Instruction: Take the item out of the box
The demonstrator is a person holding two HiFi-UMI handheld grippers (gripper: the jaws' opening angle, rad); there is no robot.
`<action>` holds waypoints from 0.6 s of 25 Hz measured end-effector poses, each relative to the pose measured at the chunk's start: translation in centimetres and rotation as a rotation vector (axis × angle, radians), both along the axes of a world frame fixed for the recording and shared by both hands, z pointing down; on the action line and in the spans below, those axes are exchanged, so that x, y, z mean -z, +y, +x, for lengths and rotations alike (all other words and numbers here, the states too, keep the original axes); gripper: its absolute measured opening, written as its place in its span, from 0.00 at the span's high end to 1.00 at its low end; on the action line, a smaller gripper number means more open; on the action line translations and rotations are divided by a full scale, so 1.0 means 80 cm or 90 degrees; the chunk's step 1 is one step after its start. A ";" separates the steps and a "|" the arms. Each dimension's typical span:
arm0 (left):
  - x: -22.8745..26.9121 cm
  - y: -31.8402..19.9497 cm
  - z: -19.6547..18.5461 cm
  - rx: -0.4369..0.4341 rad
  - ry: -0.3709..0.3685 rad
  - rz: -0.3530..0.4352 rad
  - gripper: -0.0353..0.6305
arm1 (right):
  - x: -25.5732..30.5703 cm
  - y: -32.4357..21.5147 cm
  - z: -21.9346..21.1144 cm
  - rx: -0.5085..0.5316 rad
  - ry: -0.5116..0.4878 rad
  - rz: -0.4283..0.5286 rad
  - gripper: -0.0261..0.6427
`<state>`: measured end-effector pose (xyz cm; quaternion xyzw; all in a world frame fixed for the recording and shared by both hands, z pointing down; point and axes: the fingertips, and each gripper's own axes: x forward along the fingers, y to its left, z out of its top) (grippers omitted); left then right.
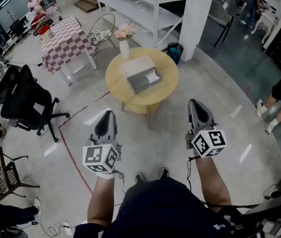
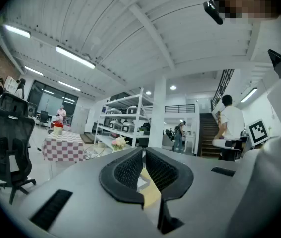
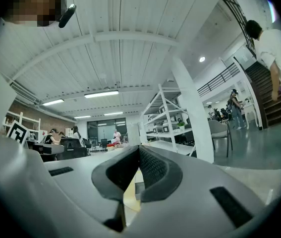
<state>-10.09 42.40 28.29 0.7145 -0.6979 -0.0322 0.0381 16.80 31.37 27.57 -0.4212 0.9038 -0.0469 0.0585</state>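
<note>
We hold our left tongs (image 1: 106, 115) and right tongs (image 1: 196, 104) closed and empty, well short of the box (image 1: 139, 72) on the round surface (image 1: 116, 86).

My left claw (image 2: 143, 151) is dull grey plastic with bumpy black pads (image 2: 126, 171). The round table (image 1: 118, 90) in the middle is smooth pale wood. The grey floor (image 1: 219, 93) looks shiny and smooth.
</note>
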 end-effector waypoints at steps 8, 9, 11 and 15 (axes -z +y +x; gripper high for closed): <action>0.005 -0.005 0.023 0.014 -0.008 0.004 0.90 | 0.002 -0.010 0.018 0.015 -0.010 0.005 0.94; 0.006 -0.006 0.026 0.016 -0.010 0.006 0.90 | 0.003 -0.012 0.020 0.017 -0.011 0.007 0.94; 0.010 -0.009 0.033 0.020 -0.013 0.008 0.90 | 0.005 -0.016 0.026 0.021 -0.013 0.010 0.94; 0.011 -0.014 0.055 0.027 -0.019 0.012 0.90 | 0.006 -0.024 0.043 0.036 -0.032 0.013 0.94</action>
